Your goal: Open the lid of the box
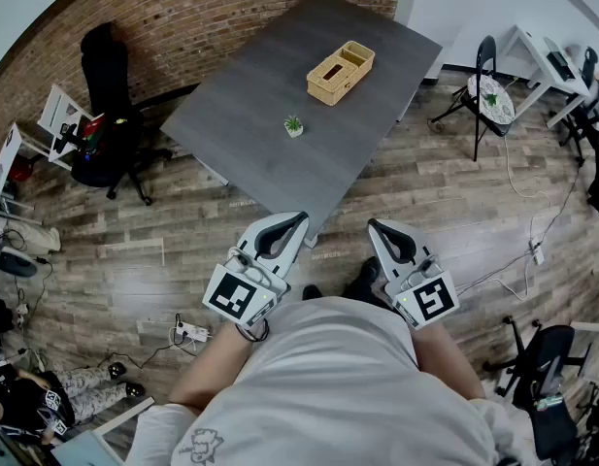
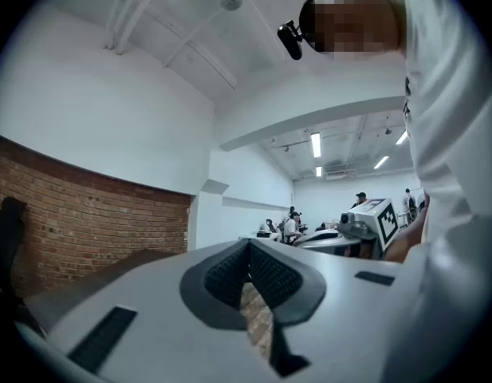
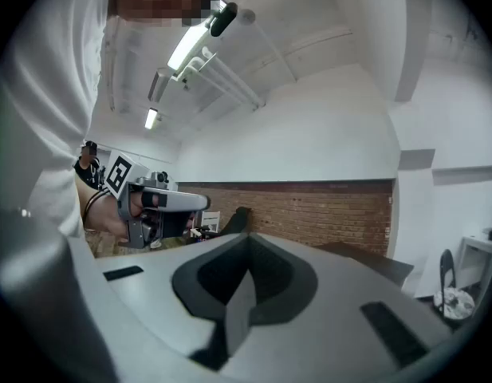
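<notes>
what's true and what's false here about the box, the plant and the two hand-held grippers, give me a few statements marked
1. The woven box sits on the grey table. True.
2. The small potted plant stands inside the box. False: it stands on the table, apart from the box and nearer the person.
3. The right hand-held gripper is shut with nothing between its jaws. True.
4. The left hand-held gripper grips the box. False: it is held close to the person's body, far from the box, shut and empty.
5. A black office chair stands by the brick wall. True.
</notes>
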